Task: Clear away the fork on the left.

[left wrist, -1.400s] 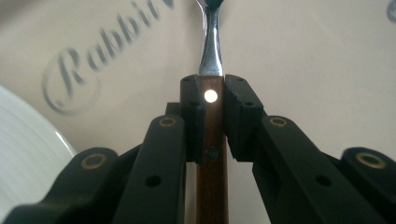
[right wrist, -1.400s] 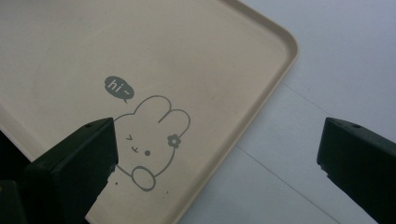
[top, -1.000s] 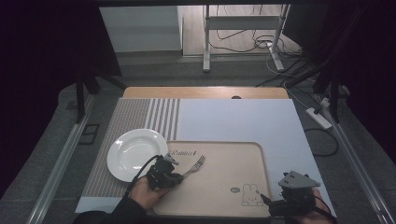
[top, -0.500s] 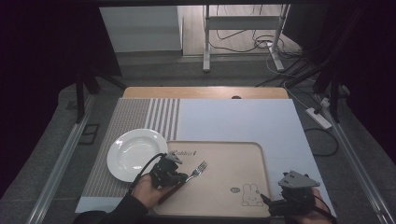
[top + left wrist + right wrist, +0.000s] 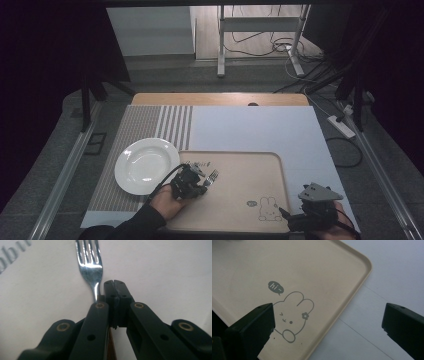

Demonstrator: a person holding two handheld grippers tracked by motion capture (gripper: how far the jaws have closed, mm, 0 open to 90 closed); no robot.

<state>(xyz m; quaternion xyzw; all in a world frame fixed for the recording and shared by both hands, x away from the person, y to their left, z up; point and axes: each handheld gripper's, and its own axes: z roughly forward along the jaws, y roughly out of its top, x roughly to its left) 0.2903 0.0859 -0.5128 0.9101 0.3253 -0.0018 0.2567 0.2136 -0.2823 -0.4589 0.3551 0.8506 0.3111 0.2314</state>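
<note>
The left claw (image 5: pixel 115 283) (clenched tight) grips the fork (image 5: pixel 90 265) by its neck.

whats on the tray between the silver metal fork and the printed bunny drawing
Nothing: in the high view only bare beige plastic tray lies between the silver metal fork and the printed bunny drawing.

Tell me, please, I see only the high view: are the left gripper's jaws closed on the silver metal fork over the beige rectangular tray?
Observer: In the left gripper view the left gripper has jaws meeting tip to tip; the silver metal fork runs its neck beside them, not between the tips.
Operator: And the right gripper?
Observer: Its jaws stand wide open, empty, over the beige rectangular tray corner.
Operator: What is printed there?
Observer: A rabbit drawing with a bubble reading hi~.
</note>
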